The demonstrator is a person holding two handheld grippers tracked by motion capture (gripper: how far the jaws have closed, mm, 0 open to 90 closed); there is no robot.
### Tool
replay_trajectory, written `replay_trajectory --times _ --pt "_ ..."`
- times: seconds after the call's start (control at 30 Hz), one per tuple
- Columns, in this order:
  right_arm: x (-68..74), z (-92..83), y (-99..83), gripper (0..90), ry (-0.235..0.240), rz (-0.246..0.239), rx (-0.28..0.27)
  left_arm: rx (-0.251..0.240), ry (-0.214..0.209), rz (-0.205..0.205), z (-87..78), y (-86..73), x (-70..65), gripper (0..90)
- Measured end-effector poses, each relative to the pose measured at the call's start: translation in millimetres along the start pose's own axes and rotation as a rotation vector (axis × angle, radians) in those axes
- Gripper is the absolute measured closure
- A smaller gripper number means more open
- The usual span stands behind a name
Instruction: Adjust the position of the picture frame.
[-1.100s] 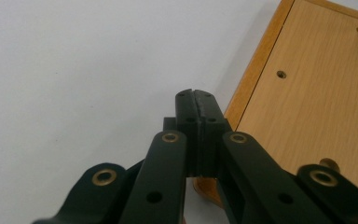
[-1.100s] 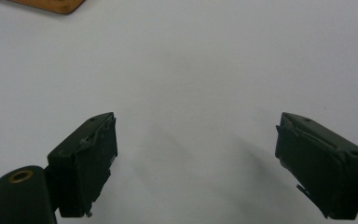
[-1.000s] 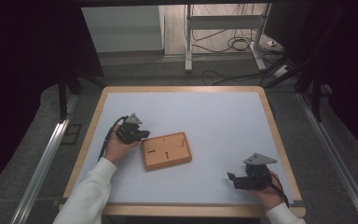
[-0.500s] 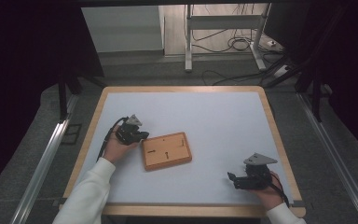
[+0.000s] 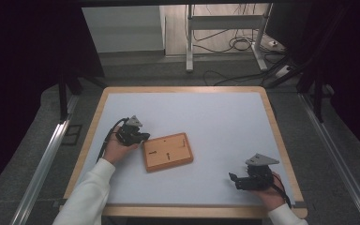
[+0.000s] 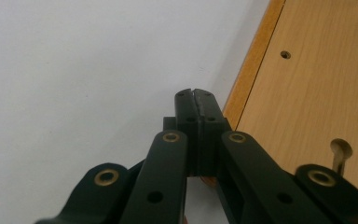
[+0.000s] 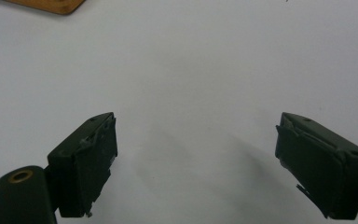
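Grippers resting beside wooden board (image 5: 168, 152)

Left gripper (image 5: 144, 137) pressed together at board's left edge; right gripper (image 5: 233, 179) spread wide near table's (image 5: 215, 112) front-right corner.

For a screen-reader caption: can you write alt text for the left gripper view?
The left claw, its black jaws shut with nothing between them, points at the left edge of a wooden board lying on a white table. The board has small holes.
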State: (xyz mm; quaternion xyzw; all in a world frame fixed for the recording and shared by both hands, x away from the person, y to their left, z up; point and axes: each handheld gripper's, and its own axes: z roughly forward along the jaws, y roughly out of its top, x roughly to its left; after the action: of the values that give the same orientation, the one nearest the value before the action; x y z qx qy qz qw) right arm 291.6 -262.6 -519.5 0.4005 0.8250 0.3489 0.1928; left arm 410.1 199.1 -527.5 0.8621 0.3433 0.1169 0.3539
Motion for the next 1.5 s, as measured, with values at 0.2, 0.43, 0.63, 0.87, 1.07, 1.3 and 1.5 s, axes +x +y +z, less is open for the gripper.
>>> replay_trajectory --times 0.2,0.43,0.63,0.87,1.07,1.3,1.5 --pt "-0.5 -0.3 -0.1 13.1 0.001 0.001 0.0 0.015 -0.013 0.016 0.9 -0.4 -4.1 90.0" --pt "-1.1 -0.7 0.0 13.1 0.002 0.003 -0.002 0.024 -0.04 0.034 -0.5 -5.1 -16.5 90.0" --pt "-1.0 -0.9 0.2 13.1 0.003 -0.001 0.0 0.037 -0.058 0.059 -3.8 -12.4 -29.8 90.0" --pt "-0.3 -0.3 0.3 13.0 0.003 -0.002 -0.001 0.033 -0.084 0.077 -7.4 -17.2 -41.8 90.0" --pt "-0.1 0.6 -0.1 13.0 0.006 -0.003 0.005 0.033 -0.104 0.085 -10.2 -20.9 -49.4 90.0" --pt "1.2 1.2 0.0 13.0 0.007 -0.008 0.009 0.035 -0.125 0.091 -13.8 -24.6 -58.4 90.0" --pt "1.8 1.4 0.1 13.0 0.013 -0.009 0.007 0.029 -0.146 0.089 -15.7 -26.9 -62.0 90.0"
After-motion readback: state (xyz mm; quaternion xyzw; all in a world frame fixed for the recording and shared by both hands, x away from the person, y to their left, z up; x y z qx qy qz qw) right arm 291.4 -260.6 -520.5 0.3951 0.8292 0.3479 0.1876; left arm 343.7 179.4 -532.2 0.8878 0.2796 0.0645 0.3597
